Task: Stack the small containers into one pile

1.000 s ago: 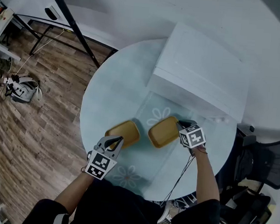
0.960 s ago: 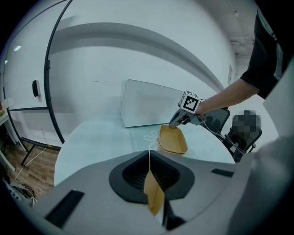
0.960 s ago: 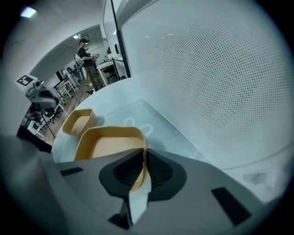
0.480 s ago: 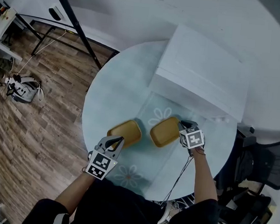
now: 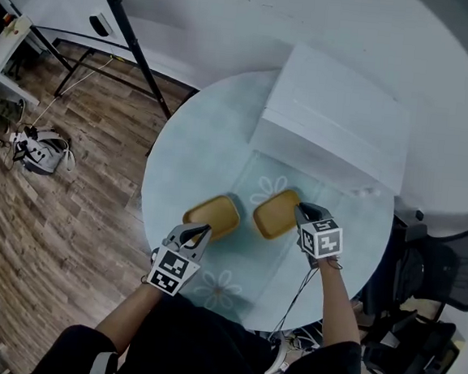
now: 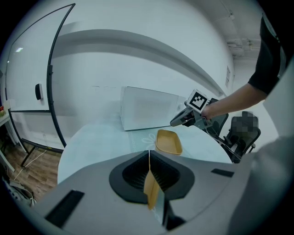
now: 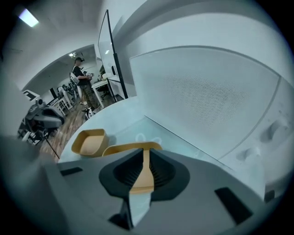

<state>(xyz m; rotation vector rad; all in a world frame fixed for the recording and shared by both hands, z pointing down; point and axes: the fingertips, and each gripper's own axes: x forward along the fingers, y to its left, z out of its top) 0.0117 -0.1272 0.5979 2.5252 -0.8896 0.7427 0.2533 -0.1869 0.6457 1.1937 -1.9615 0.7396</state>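
Bench: round, pale glassy bench (image 5: 196, 154); matte white box (image 5: 337, 122) at its back.
Containers: shallow, tan, rounded-rectangular; left container (image 5: 212, 214) beside right container (image 5: 276, 213), apart.
Left gripper (image 5: 196, 234): fingers closed on left container's rim.
Right gripper (image 5: 303, 215): fingers pinching right container's rim.

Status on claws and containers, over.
Left claw shut on left container. Right claw shut on right container. Both apart, not yet stacked. Nothing between them.

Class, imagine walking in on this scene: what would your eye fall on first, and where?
The left yellow rectangular container and the right yellow rectangular container sit apart near the front of the round pale table. The left hand-held gripper and right hand-held gripper each pinch the nearer one by its rim. A big white box fills the far side.
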